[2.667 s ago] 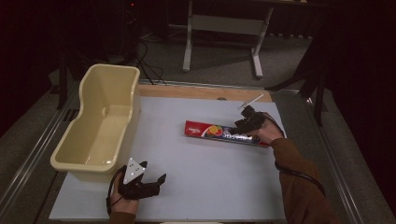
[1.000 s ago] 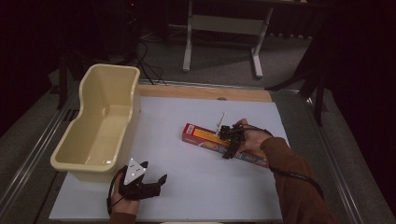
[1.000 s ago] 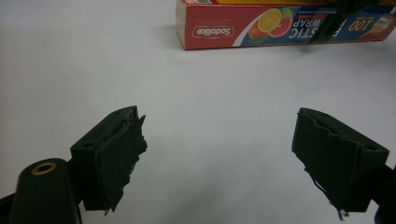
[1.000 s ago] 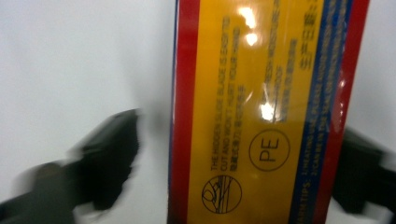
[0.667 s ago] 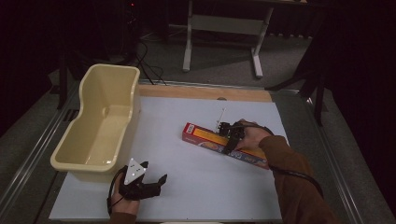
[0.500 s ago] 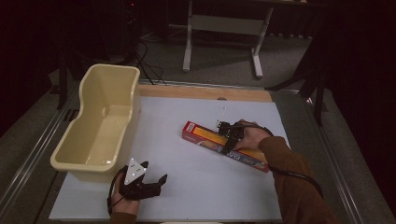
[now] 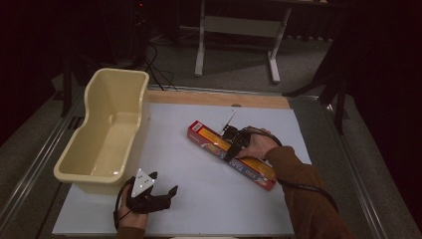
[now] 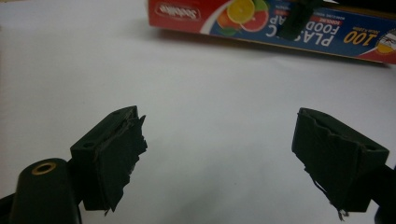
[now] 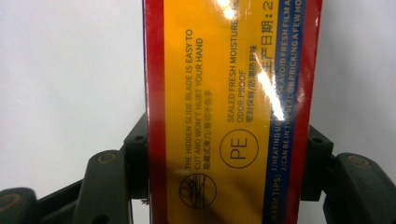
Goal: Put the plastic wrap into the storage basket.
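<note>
Since the earlier frame, your right gripper (image 7: 232, 144) has come down over the box (image 7: 230, 155) of plastic wrap, and its jaws have just been closing, with the box between them; the box has swung from level to a slant across the white table (image 7: 209, 199). Your jaws now pinch the box across its narrow sides near mid-length. Grasp is done; the lift and the carry, likely to the cream tub (image 7: 107, 132) on the left, remain. Your left gripper (image 7: 157, 196) rests near the table's front edge, jaws spread, holding nothing. The box is long, slim, red-edged cardboard with a yellow face and glossy print, apparently undamaged, lying right of the tub.
</note>
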Tool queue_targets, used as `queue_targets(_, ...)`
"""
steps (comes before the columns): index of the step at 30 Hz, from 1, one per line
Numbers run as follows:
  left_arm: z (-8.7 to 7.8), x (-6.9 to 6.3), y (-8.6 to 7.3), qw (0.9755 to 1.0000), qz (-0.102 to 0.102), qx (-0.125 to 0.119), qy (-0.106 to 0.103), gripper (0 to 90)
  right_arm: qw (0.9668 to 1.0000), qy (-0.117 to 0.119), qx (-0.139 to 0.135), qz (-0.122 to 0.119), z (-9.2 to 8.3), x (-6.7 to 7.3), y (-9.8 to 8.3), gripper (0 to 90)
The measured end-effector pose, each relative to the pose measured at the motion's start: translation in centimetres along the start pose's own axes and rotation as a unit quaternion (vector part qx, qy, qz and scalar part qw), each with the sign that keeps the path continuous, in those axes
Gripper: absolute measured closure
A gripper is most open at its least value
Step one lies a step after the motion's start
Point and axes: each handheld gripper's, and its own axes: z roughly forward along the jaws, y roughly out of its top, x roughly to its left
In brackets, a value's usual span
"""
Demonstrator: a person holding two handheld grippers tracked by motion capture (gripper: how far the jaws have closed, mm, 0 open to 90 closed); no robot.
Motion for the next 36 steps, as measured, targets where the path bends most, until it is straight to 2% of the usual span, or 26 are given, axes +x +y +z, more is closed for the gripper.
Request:
queue_targets(1,0.0,0.0,0.0,1.0000,0.000,0.000,0.000,16.1,0.9999,0.003,-0.005,0.011,-0.3,0.1,0.3,39.4)
queue_targets(3,0.0,0.0,0.0,1.0000,-0.001,0.000,0.000,16.1,0.9998,0.006,-0.013,0.017,-0.6,0.3,0.7,39.4)
queue_targets(5,0.0,0.0,0.0,1.0000,0.000,0.000,0.000,16.1,0.9997,0.003,-0.017,0.020,-1.0,0.6,1.2,39.5)
queue_targets(7,0.0,0.0,0.0,1.0000,0.001,0.000,0.000,16.1,0.9991,-0.004,-0.022,0.035,-1.7,1.2,2.1,39.5)
queue_targets(13,0.0,-0.1,0.0,1.0000,0.002,0.000,-0.002,16.1,0.9982,-0.015,-0.039,0.044,-2.8,2.1,3.7,39.5)
queue_targets(17,0.0,-0.2,0.0,1.0000,0.001,-0.001,-0.003,16.1,0.9961,-0.018,-0.061,0.060,-3.8,2.5,4.9,39.5)
queue_targets(18,0.0,-0.2,0.0,1.0000,0.002,-0.001,-0.003,16.1,0.9948,-0.019,-0.075,0.067,-4.2,2.7,5.5,39.5)
queue_targets(19,0.0,-0.2,0.0,1.0000,0.002,-0.001,-0.002,16.1,0.9948,-0.019,-0.075,0.067,-4.2,2.7,5.5,39.5)
queue_targets(20,-0.1,-0.2,0.0,1.0000,0.002,-0.002,-0.002,16.1,0.9939,-0.014,-0.083,0.070,-4.4,2.8,5.7,39.6)
queue_targets(22,-0.1,-0.2,0.0,1.0000,0.003,-0.003,-0.002,16.1,0.9915,-0.002,-0.103,0.080,-4.8,2.7,6.1,39.6)
queue_targets(23,-0.1,-0.2,0.0,1.0000,0.003,-0.004,-0.002,16.1,0.9885,0.001,-0.121,0.091,-5.1,2.7,6.5,39.7)
queue_targets(24,-0.1,-0.3,0.0,1.0000,0.003,-0.004,-0.003,16.1,0.9870,0.002,-0.128,0.097,-5.3,2.7,6.8,39.7)
queue_targets(25,-0.1,-0.3,0.0,1.0000,0.003,-0.004,-0.003,16.1,0.9870,0.002,-0.128,0.097,-5.3,2.7,6.8,39.7)
queue_targets(29,-0.1,-0.4,0.1,1.0000,0.004,-0.004,-0.005,16.1,0.9803,0.015,-0.158,0.117,-5.9,2.8,7.8,39.7)
queue_targets(30,-0.1,-0.4,0.1,1.0000,0.004,-0.004,-0.005,16.1,0.9775,0.018,-0.174,0.118,-6.2,3.1,8.2,39.8)
queue_targets(32,-0.1,-0.4,0.1,1.0000,0.004,-0.006,-0.005,16.1,0.9763,0.017,-0.181,0.117,-6.4,3.3,8.4,39.8)
queue_targets(34,-0.1,-0.4,0.1,1.0000,0.003,-0.006,-0.006,16.1,0.9711,0.019,-0.203,0.124,-6.9,3.8,9.2,39.8)
queue_targets(35,-0.2,-0.4,0.1,1.0000,0.004,-0.006,-0.006,16.1,0.9711,0.019,-0.203,0.124,-6.9,3.8,9.2,39.8)
queue_targets(36,-0.2,-0.4,0.1,1.0000,0.004,-0.006,-0.006,16.1,0.9690,0.023,-0.210,0.127,-7.1,3.9,9.4,39.8)
